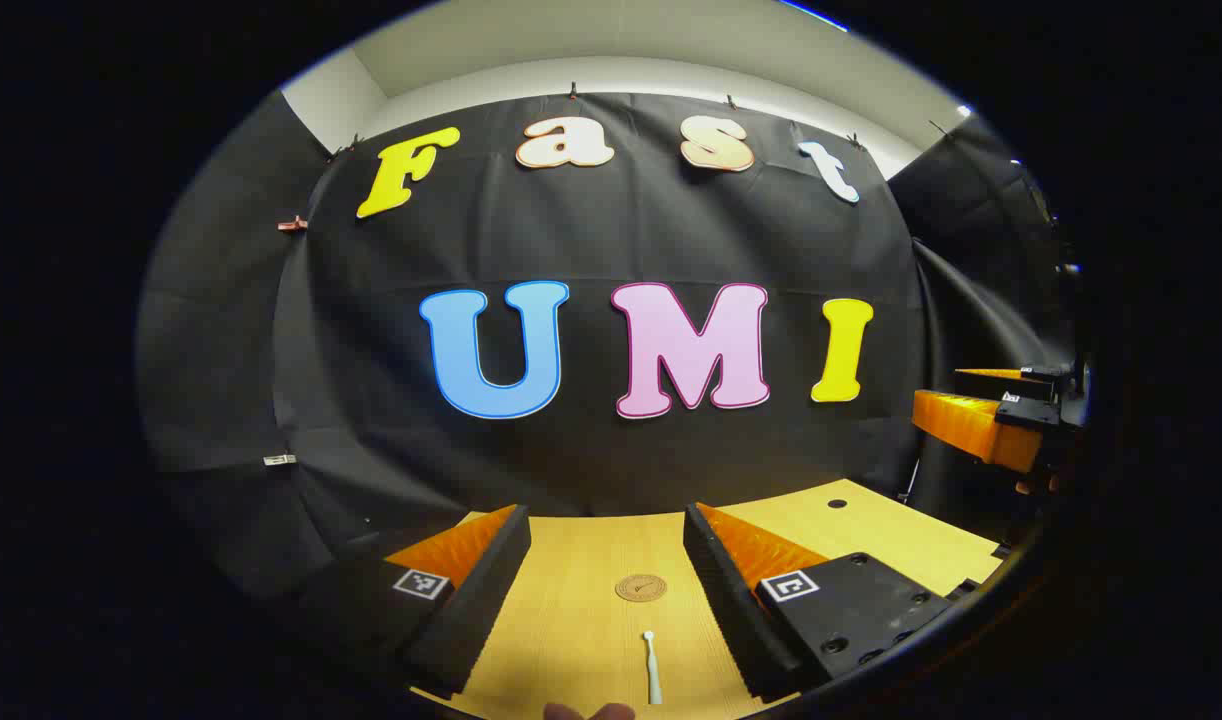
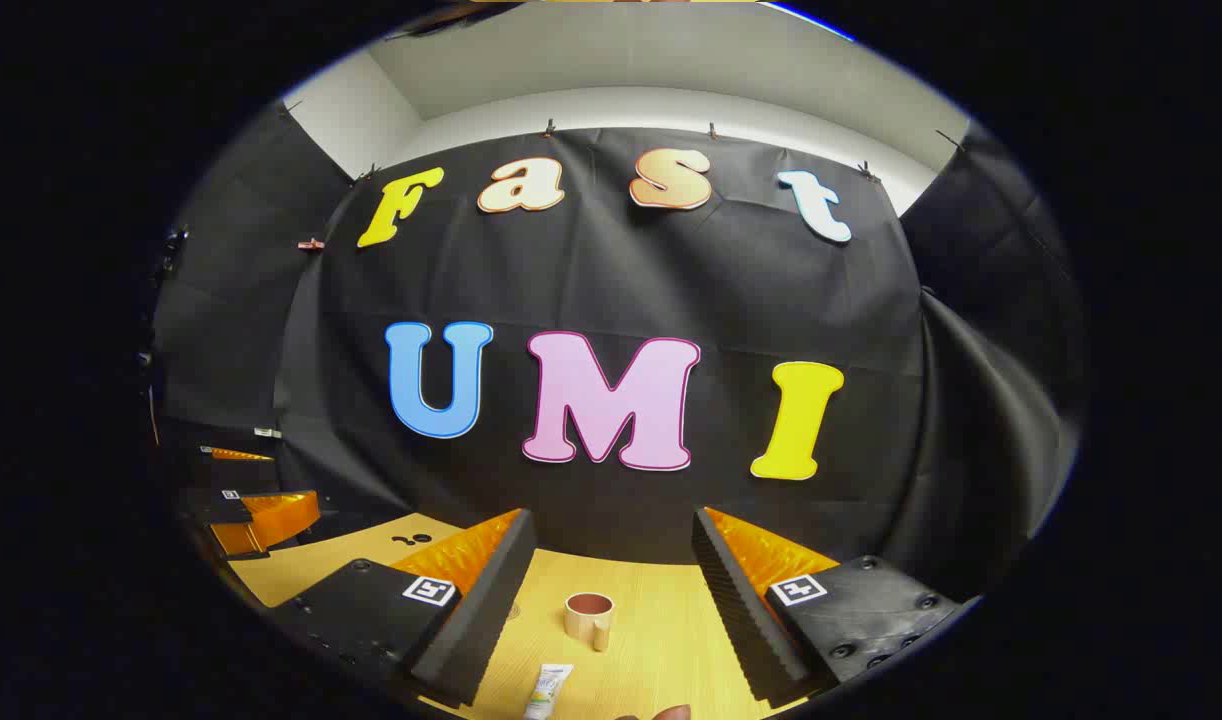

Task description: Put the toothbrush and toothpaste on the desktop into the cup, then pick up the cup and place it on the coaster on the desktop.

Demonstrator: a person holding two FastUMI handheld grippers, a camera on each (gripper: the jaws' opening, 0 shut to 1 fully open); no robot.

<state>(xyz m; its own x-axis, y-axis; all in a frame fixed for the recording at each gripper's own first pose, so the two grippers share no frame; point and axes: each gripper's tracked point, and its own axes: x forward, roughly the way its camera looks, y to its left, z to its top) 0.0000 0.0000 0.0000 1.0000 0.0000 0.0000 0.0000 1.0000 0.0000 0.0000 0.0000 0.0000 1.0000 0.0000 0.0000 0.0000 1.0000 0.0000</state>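
Observation:
In the left gripper view, a white toothbrush (image 1: pixel 652 667) lies on the wooden desktop (image 1: pixel 571 620) between my left gripper's (image 1: pixel 607 590) open fingers, with a round brown coaster (image 1: pixel 640 587) just beyond it. The right gripper (image 1: pixel 991 420) shows at the right edge, held above the desk. In the right gripper view, a beige cup (image 2: pixel 588 619) with a handle stands upright between my right gripper's (image 2: pixel 611 600) open fingers. A white toothpaste tube (image 2: pixel 549 691) lies nearer, at the bottom. The left gripper (image 2: pixel 256 515) hovers at the far left. Neither gripper holds anything.
The black cloth wall stands close behind the desk's far edge. Small dark holes (image 1: pixel 837 503) mark the desktop near the back. A fingertip (image 1: pixel 591 712) peeks in at the bottom of the left gripper view, and another (image 2: pixel 666 714) in the right gripper view.

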